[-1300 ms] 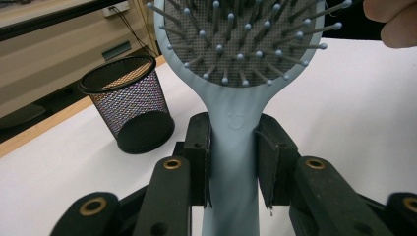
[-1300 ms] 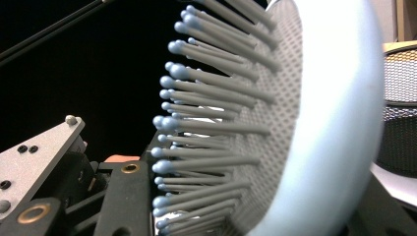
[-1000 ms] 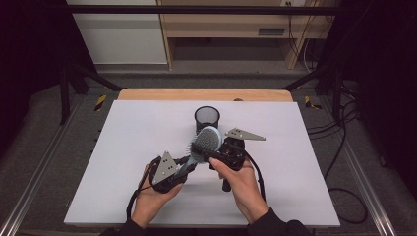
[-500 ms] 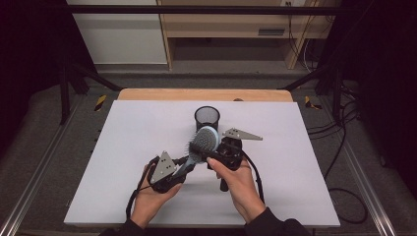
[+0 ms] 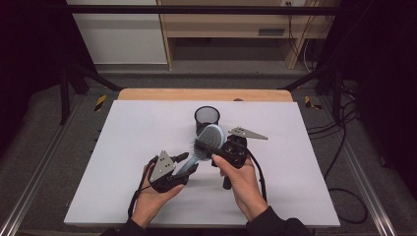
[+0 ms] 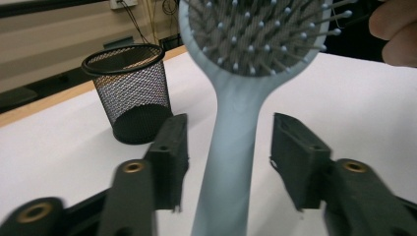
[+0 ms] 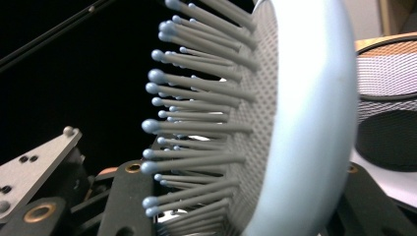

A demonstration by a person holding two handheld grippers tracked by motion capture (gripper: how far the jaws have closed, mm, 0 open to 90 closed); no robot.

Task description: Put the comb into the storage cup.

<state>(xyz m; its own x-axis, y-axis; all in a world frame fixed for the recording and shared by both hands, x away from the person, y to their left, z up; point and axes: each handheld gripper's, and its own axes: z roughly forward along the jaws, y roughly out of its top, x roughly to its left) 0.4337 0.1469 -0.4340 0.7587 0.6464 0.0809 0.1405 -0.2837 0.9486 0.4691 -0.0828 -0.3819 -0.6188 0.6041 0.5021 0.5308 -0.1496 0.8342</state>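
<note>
Holding the hairbrush [image 5: 210,139] just below the middle of the high view, your right gripper [image 5: 222,151] has its jaws closed on the oval head, bristles against one jaw and the smooth back against the other, as the right gripper view shows. It is a pale blue paddle brush [image 6: 235,128] with a grey cushion, ball-tipped grey pins and a long plain handle running down-left toward your left gripper [image 5: 189,164]. In the left gripper view that handle stands between the two black jaws with a clear gap on each side: those jaws have just been opening and no longer press on it. You have one brush, one black mesh cup [image 5: 207,117] standing upright just above the brush on the white table [image 5: 305,147], and two grippers.
</note>
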